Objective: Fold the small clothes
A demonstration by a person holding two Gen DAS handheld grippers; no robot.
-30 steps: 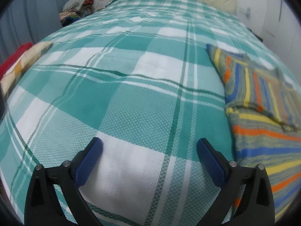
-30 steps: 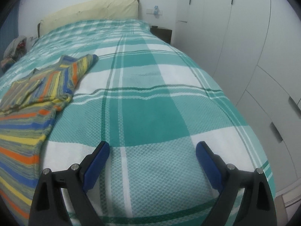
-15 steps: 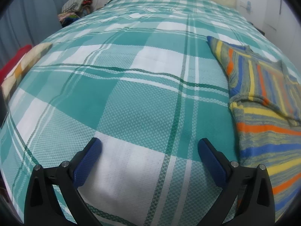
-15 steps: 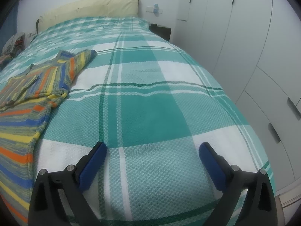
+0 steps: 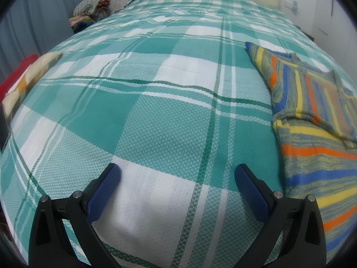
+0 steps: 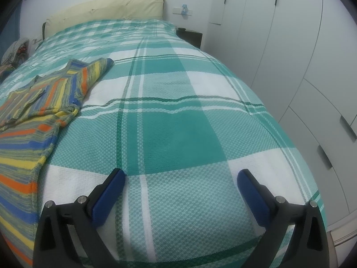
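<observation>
The striped sweater point(image 5: 316, 120) lies between both tools, right of the left tool point(image 5: 177, 176) and left of the right tool point(image 6: 180, 179); both gape, empty, equally near.

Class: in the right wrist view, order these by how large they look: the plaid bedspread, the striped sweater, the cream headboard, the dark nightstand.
1. plaid bedspread
2. striped sweater, helped by nearness
3. cream headboard
4. dark nightstand

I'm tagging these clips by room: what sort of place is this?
Most likely a bedroom: a bed under a green plaid cover, a cream headboard and white wardrobe doors.
</observation>
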